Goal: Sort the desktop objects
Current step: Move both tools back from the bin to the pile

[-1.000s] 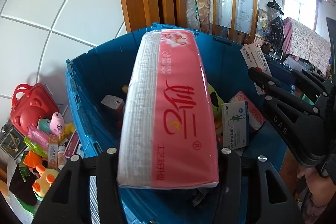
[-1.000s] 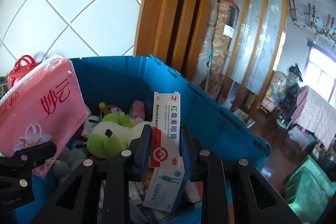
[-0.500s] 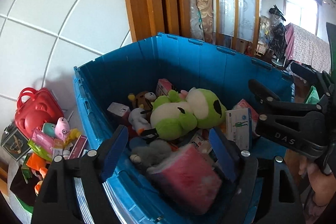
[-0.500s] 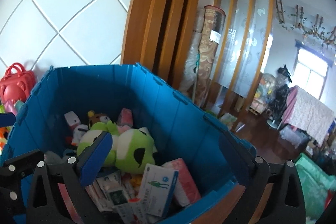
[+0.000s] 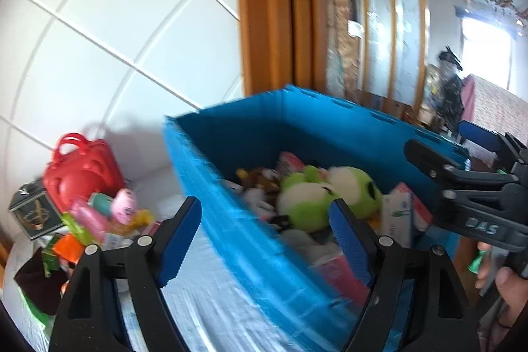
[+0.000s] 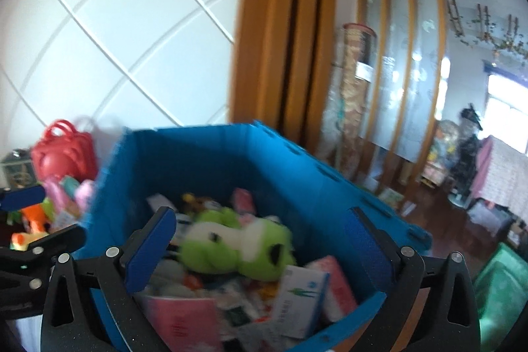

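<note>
With both sets of jaws released and empty, left gripper (image 5: 265, 235), right gripper (image 6: 260, 248), blue crate (image 6: 204, 150) holding green plush (image 6: 236, 244)

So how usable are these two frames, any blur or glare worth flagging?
Left wrist view: motion smear on the blue bin and the toy pile, while the left gripper stays sharp; the window is blown out. Right wrist view: the green plush and boxes are smeared, and fisheye bends the wall lines.
</note>
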`<state>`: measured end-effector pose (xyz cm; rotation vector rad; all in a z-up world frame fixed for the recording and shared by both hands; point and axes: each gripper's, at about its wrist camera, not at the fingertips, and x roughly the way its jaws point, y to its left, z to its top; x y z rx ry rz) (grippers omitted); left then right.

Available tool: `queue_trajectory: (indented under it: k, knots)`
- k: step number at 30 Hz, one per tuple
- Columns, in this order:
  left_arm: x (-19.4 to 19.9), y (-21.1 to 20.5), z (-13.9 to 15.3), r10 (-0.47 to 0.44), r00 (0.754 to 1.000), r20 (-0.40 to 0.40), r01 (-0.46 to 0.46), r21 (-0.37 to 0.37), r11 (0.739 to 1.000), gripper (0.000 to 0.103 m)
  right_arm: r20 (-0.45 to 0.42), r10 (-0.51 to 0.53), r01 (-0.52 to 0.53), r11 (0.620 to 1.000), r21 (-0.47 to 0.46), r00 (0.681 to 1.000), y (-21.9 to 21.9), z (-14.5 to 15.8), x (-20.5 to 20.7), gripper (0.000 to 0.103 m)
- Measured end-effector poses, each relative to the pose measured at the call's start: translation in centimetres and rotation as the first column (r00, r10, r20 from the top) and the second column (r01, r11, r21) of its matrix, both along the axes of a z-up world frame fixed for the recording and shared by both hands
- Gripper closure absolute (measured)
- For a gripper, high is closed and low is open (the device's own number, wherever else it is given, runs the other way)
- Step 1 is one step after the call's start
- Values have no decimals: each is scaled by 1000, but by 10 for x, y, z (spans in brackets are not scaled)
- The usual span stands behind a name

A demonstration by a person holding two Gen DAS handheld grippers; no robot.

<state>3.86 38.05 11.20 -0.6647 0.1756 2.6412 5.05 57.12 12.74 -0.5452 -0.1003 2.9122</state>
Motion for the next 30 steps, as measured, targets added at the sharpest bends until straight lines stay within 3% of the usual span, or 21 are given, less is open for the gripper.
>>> queue_trajectory:
  k: [8,17,23,30]
  knots:
    - [-9,-94,-11,148,988,48,-150,34,988,23,7,196,-196,980,-18,981,-86,8,-12,0]
    - [-12,-215,-38,357,926,123,-362,21,932,23,54,388,-387,922,-28,920,-193,-5,-33,0]
    - [-10,-286,-68,489,850,194,-498,-2,867,23,128,502,-497,865,-73,855,-252,-33,-53,0]
    - [-10,-345,-119,613,726,311,-625,-74,777,23,211,626,-591,779,-210,751,-297,-81,-83,0]
